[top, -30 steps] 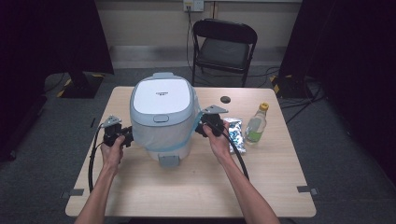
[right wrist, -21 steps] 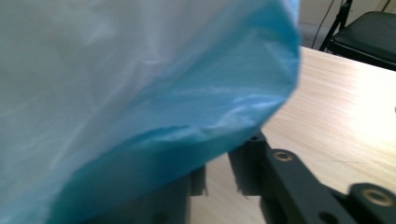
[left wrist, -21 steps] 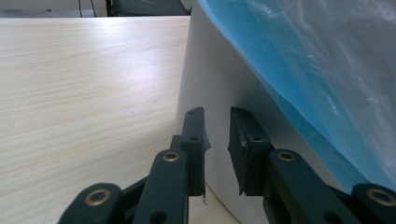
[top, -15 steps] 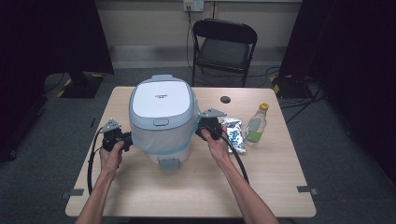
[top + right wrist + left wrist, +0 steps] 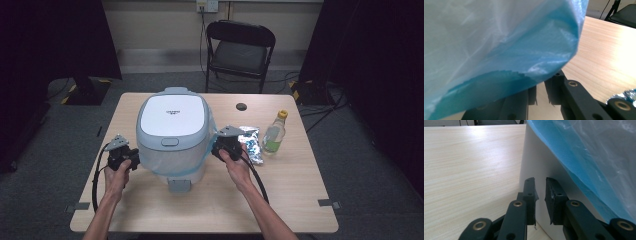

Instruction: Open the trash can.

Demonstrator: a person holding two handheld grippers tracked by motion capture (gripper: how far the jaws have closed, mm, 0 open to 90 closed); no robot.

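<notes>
High view: the left gripper (image 5: 131, 158) and right gripper (image 5: 218, 148) flank the lidded white bin (image 5: 172, 132) in the middle of the bench (image 5: 300, 190), each with jaws nearly closed and nothing visibly pinched. The blue liner bag (image 5: 205, 157) hangs folded over the bin's rim and down its sides. Lining looks mostly done; perhaps the skirt needs smoothing.
</notes>
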